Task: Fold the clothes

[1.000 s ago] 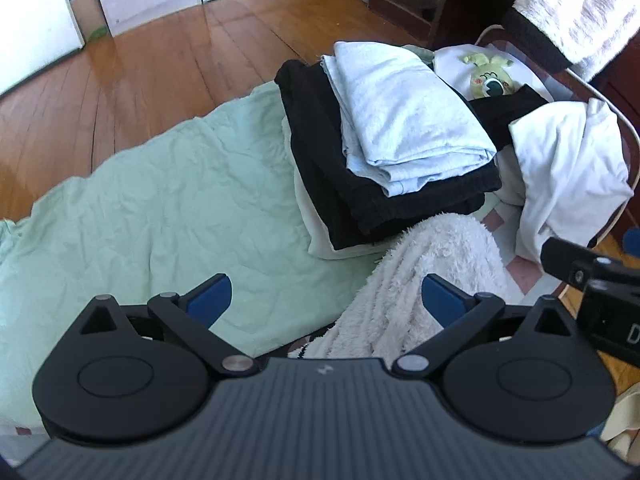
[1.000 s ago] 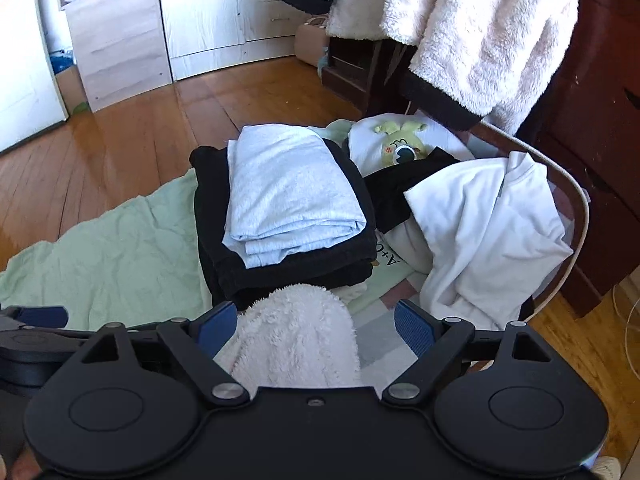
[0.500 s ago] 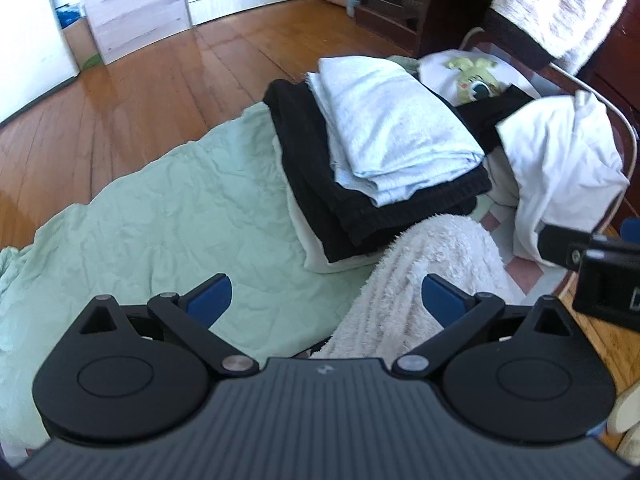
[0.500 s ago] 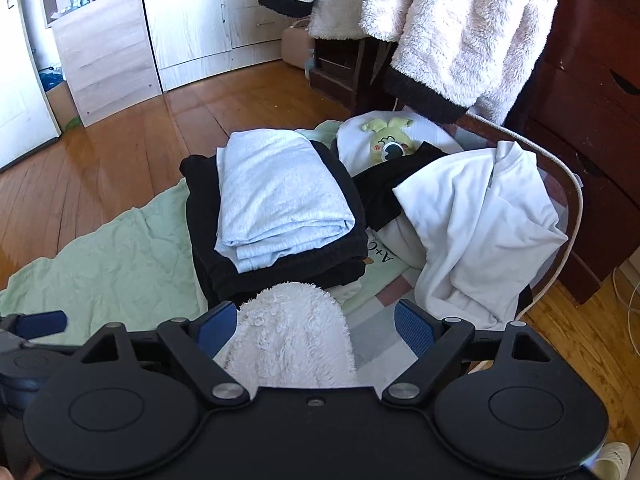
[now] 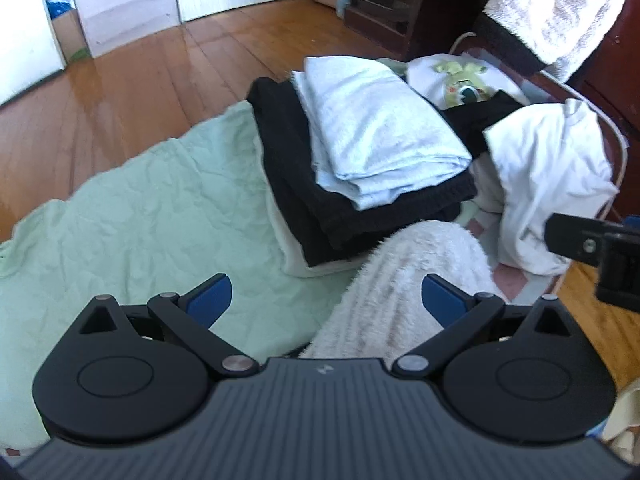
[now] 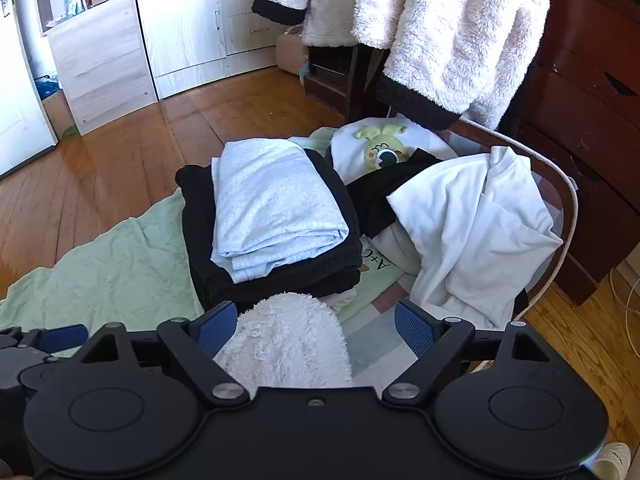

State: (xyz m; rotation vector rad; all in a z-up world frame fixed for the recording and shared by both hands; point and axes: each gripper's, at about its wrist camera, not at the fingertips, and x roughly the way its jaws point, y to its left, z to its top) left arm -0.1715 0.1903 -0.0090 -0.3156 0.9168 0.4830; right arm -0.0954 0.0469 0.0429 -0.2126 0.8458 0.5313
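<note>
Both grippers have lifted a bit since a second ago, so the folded stack sits lower in view. Left gripper (image 5: 326,294) and right gripper (image 6: 316,322) are spread wide, a fluffy white garment (image 5: 404,288) bunched between their fingers, near the light blue fold (image 6: 272,204) topping the black stack (image 6: 200,240) on the green sheet (image 5: 140,216).
</note>
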